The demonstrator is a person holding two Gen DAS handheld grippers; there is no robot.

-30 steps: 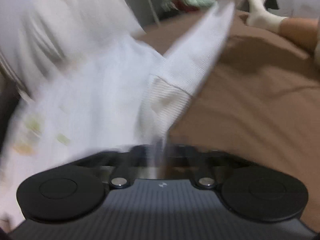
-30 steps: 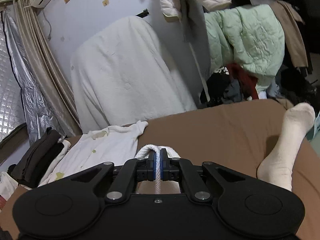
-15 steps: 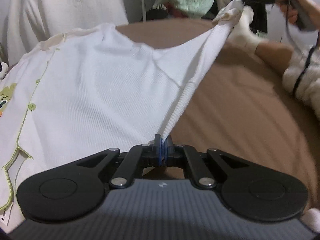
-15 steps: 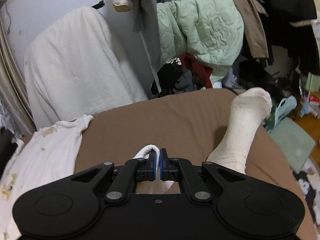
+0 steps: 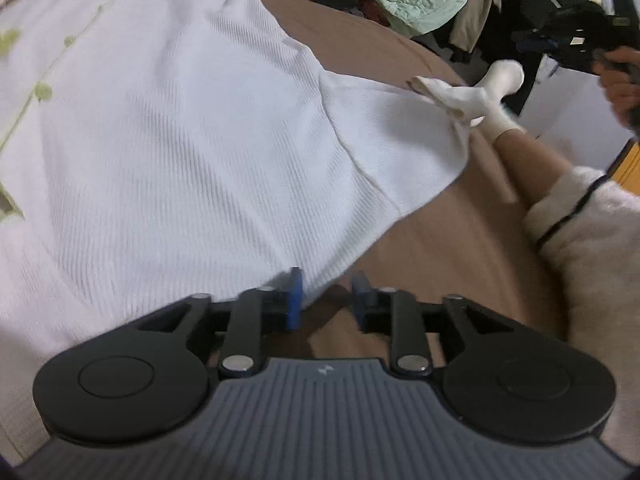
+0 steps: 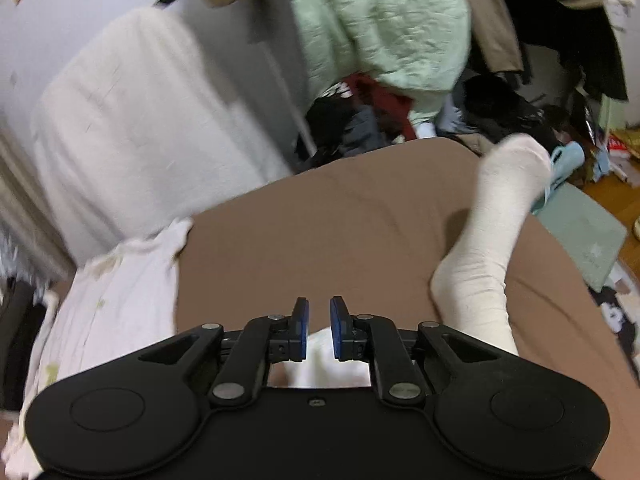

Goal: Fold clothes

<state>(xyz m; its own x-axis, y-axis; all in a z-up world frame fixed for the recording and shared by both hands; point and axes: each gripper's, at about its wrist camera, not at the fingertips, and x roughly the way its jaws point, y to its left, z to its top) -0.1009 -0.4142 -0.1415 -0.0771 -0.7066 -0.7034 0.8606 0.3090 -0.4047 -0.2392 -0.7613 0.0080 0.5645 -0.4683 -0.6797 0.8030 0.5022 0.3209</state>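
Note:
A white ribbed garment [image 5: 168,128] with green trim lies spread flat on the brown bed [image 5: 440,264]. Its sleeve [image 5: 400,128] stretches right toward the person's socked foot [image 5: 496,88]. My left gripper [image 5: 326,292] is open, its jaws apart just off the garment's near edge. My right gripper [image 6: 319,328] is open, with the white sleeve end [image 6: 324,364] lying loose under and behind its jaws. The garment's body also shows at the left of the right wrist view [image 6: 108,300]. The right gripper also appears far right in the left wrist view [image 5: 576,36].
The person's socked foot [image 6: 488,248] and leg rest on the bed's right side. A white-draped object [image 6: 132,128] stands behind the bed. A mint quilted jacket [image 6: 384,24] and dark clothes hang and pile beyond. Clutter lies on the floor [image 6: 584,224] at right.
Both grippers have opened and let go of the garment. The sleeve, held up and taut before, now lies flat on the bed. The left gripper has drawn back from the hem.

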